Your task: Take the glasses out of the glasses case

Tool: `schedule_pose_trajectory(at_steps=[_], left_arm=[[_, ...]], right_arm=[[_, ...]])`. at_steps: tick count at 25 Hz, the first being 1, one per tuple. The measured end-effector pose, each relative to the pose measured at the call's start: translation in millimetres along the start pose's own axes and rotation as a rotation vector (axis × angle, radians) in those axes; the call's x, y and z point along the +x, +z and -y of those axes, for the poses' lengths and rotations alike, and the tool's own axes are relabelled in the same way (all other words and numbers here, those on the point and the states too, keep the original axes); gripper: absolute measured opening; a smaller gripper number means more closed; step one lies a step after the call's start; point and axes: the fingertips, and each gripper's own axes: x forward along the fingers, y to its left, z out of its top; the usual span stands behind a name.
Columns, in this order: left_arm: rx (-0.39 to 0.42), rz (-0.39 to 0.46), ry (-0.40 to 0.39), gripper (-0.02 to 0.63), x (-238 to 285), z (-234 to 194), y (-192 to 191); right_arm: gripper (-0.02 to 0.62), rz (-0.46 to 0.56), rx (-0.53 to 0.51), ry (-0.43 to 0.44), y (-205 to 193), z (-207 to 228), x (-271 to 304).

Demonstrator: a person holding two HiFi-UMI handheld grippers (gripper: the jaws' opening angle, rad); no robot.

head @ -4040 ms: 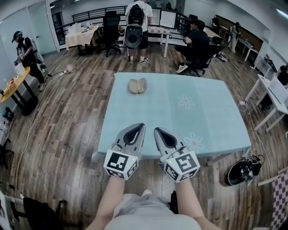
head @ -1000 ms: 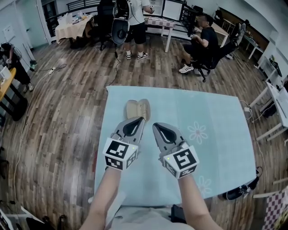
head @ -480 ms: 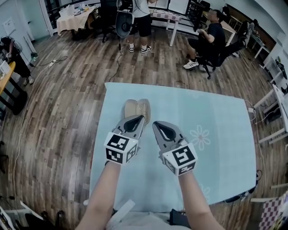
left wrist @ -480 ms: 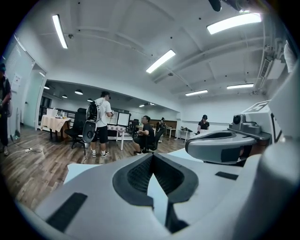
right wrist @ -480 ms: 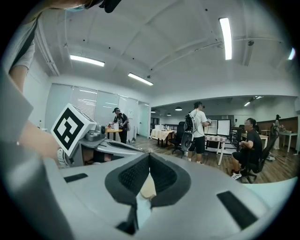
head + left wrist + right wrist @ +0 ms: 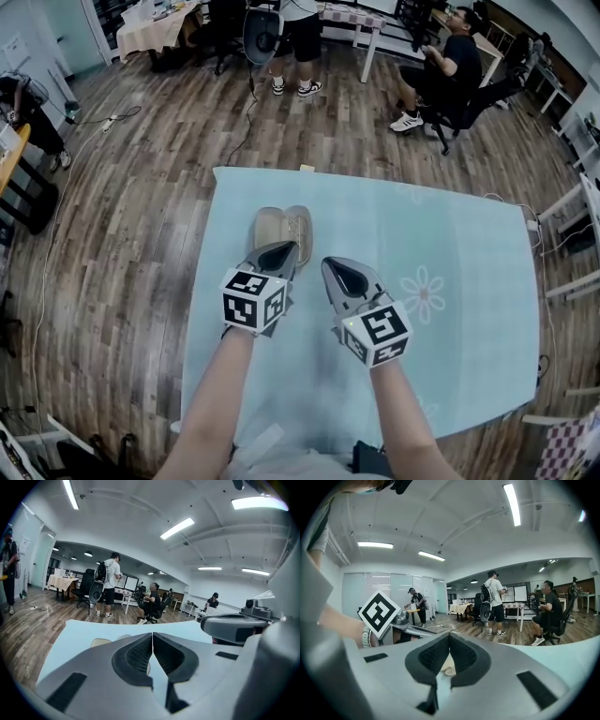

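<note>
- The left hand-held gripper (image 6: 281,251), grey plastic with a black-and-white marker cube, hangs over the pale blue table with white daisy prints (image 6: 450,234). Its jaws are pressed together on nothing, and its tip is at the near edge of the beige clamshell glasses case (image 6: 283,228).
- The right hand-held gripper (image 6: 336,270) hangs just beside it. Its jaws are likewise closed and empty, and it sits slightly nearer the person and short of the case.
- The case lies on the left half of the table, apparently open, with two beige halves side by side. The glasses themselves cannot be made out in any view, so the grasp point is uncertain.
- Risk: with both sets of jaws closed, a further reach would likely nudge the light case rather than enter it, sliding it over the smooth surface towards the far or left edge.
- Risk: if only one hand-held gripper goes in and the other does not pin the shell, the case could lift or tip along with the glasses.
- Risk: closing on a lens or a thin temple arm instead of the bridge or frame could scratch, bend or drop the glasses.
- Risk: the two hand-held grippers are close together and could knock each other as their jaws spread.
</note>
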Motion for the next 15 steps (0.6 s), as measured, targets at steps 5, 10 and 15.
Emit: schedule_pose_trajectory(at_steps=[5,10,15], left_arm=[[-0.044,-0.073,0.006,0.011,27,-13,-21],[-0.135,-0.175,0.014,0.081,53,-27,-45],[-0.18,-0.278,0.053,0.081,72,-46,-62]], right_arm=[[0.008,-0.014,0.032,0.005,-12,13,9],[0.008,-0.028,0.052,0.009,-25,24,17],[0.008,-0.045,0.082,0.009,-38,28,24]])
